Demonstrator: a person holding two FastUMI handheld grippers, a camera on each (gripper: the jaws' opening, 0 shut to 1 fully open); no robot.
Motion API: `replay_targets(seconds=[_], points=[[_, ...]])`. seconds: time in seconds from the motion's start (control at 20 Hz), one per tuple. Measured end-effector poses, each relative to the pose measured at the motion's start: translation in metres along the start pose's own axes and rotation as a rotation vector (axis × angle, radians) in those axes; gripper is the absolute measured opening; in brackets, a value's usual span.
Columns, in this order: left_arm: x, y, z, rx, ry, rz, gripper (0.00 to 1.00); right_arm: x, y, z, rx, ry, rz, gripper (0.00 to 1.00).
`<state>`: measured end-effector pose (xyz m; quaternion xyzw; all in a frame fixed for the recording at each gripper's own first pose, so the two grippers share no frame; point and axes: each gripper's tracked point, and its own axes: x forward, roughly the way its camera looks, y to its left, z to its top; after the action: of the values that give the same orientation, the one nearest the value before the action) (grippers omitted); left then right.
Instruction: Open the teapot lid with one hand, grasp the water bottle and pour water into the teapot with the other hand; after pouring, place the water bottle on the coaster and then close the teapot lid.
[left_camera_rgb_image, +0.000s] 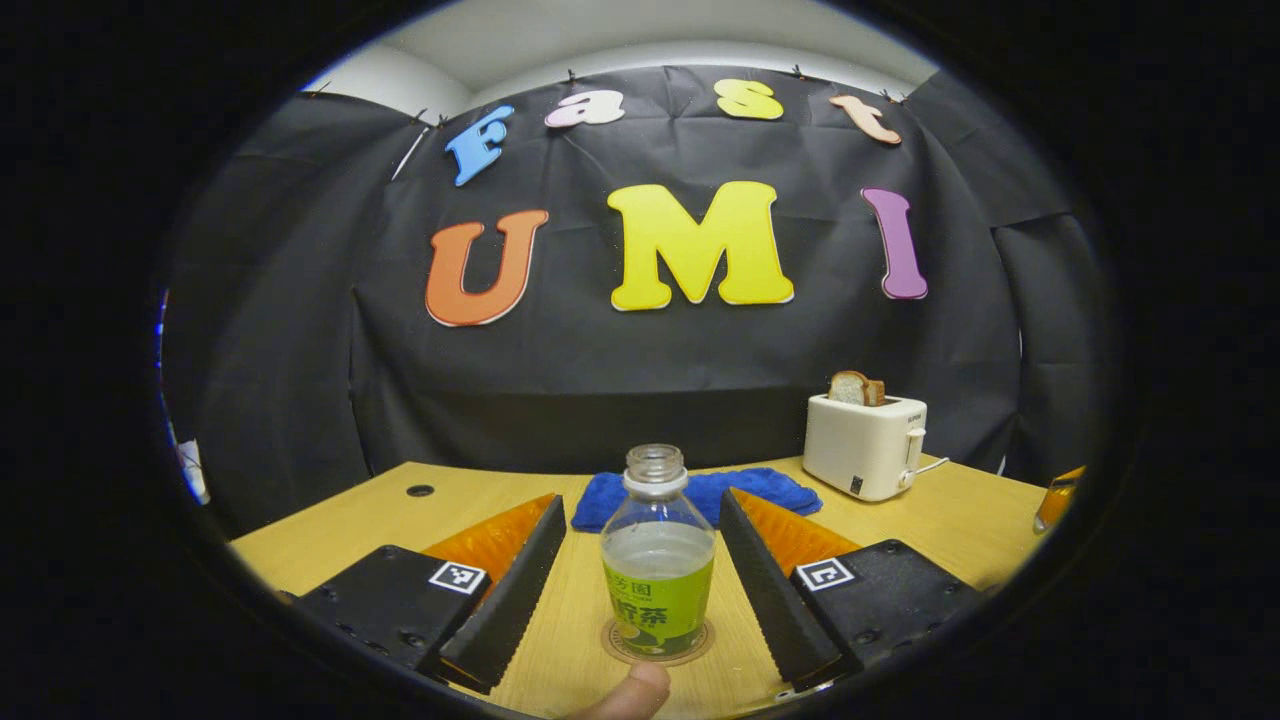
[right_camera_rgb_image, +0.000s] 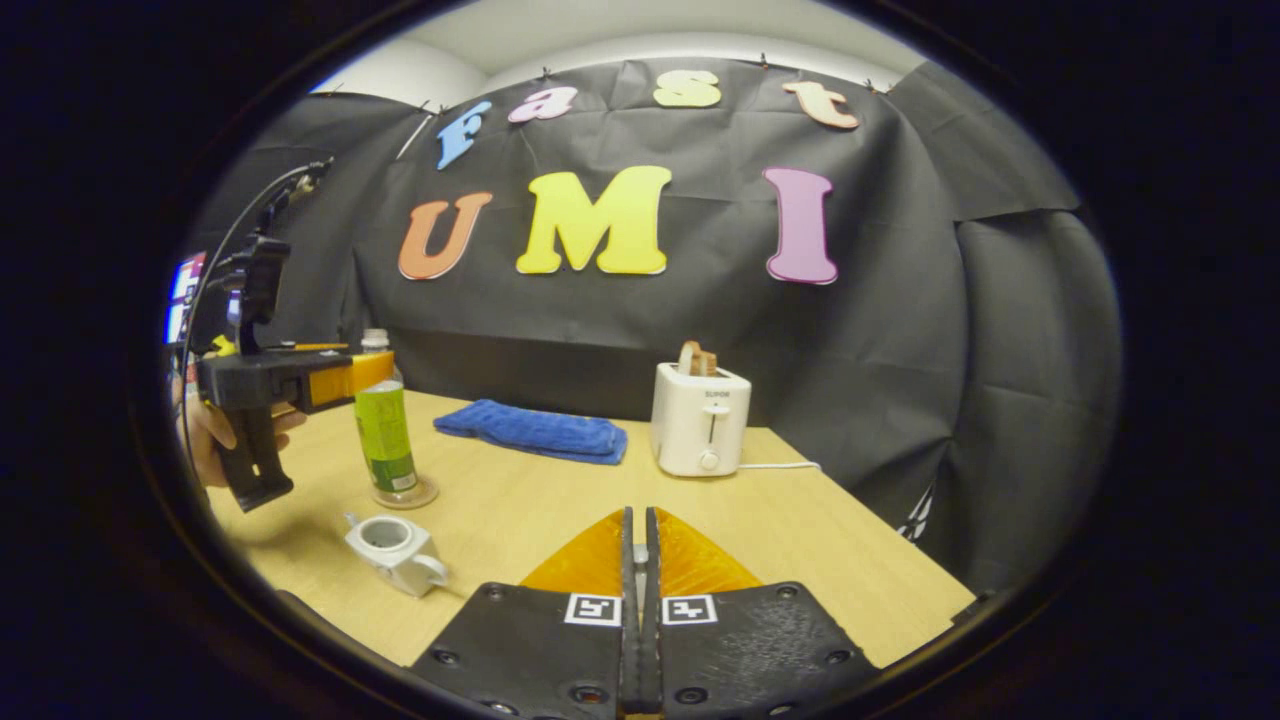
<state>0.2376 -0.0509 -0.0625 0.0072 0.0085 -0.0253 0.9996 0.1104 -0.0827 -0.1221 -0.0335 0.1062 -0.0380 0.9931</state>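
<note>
Though uncapped, green-labelled bottle stands upright, approx. half full.

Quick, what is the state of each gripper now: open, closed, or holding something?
Left gripper: open, one finger on each side of the water bottle standing on the coaster, not pressing it.
Right gripper: closed, holding nothing.

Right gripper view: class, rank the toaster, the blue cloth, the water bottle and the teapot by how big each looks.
1. Blue cloth and toaster: alike.
2. Water bottle.
3. Teapot, though nearest the camera.
</note>
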Motion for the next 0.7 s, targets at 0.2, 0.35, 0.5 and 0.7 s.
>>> replay_targets(seconds=[0.2,0.35,0.5,0.7], points=[[-0.038,0.008,0.012,-0.009,-0.004,-0.023,0.96,-0.001,0.044,-0.006,0.038,0.006,0.116,0.01],[-0.069,0.021,0.021,-0.039,-0.031,-0.004,0.96,-0.007,0.082,-0.009,0.061,0.001,0.192,0.01],[-0.095,0.036,0.028,-0.054,-0.045,0.034,0.96,-0.016,0.122,-0.008,0.040,-0.012,0.264,0.01],[-0.126,0.046,0.020,-0.070,-0.067,0.053,0.96,-0.015,0.160,-0.005,0.048,-0.012,0.338,0.01]])
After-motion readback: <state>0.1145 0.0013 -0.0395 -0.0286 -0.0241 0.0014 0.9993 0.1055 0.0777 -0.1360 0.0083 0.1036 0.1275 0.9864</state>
